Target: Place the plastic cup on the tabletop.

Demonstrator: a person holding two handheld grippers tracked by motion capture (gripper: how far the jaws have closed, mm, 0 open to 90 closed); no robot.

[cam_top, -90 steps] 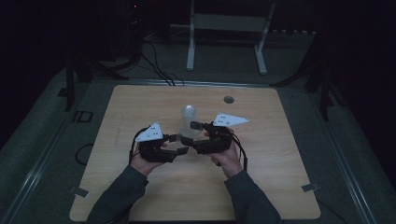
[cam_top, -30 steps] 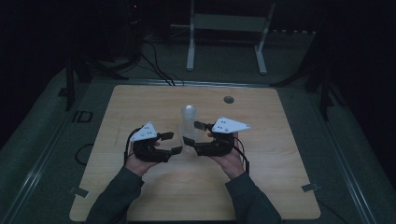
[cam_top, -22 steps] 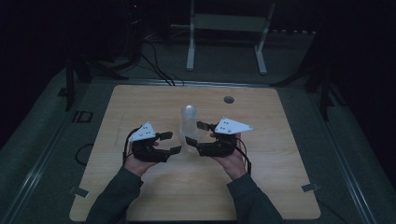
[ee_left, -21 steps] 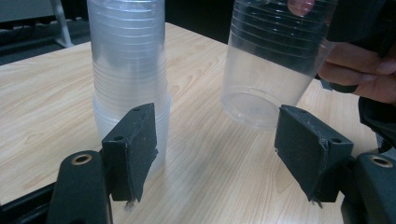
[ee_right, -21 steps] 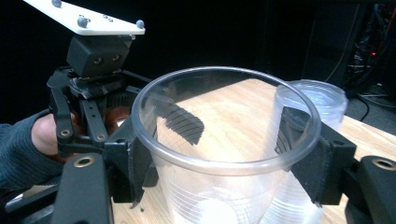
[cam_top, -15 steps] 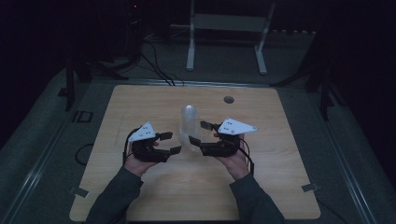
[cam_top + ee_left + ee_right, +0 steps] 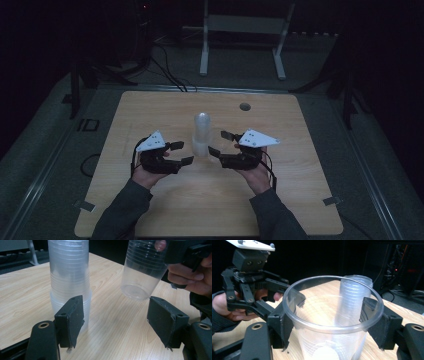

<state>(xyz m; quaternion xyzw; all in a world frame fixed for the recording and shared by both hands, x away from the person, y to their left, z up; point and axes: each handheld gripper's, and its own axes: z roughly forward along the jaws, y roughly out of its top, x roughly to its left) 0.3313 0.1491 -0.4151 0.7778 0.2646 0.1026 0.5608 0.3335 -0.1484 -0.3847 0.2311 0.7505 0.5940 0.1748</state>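
Gripping a single clear plastic cup (image 7: 329, 322) by its sides, the right gripper (image 7: 329, 325) has both pads pressed against the cup wall just below the rim — its own view makes this plain, while the high view gives little more than a dim hint of the cup between its jaws; the left gripper view shows the same cup (image 7: 143, 270) lifted off the table (image 7: 150, 115) and tilted, its base hanging clear of the wood. The left gripper (image 7: 115, 320) is released, jaws spread with nothing between them; its left pad sits in front of the stack of clear cups (image 7: 69, 282), though I cannot tell whether it touches. From the high view, that stack (image 7: 202, 135) stands upright mid-table between left gripper (image 7: 175, 154) and right gripper (image 7: 220, 144).
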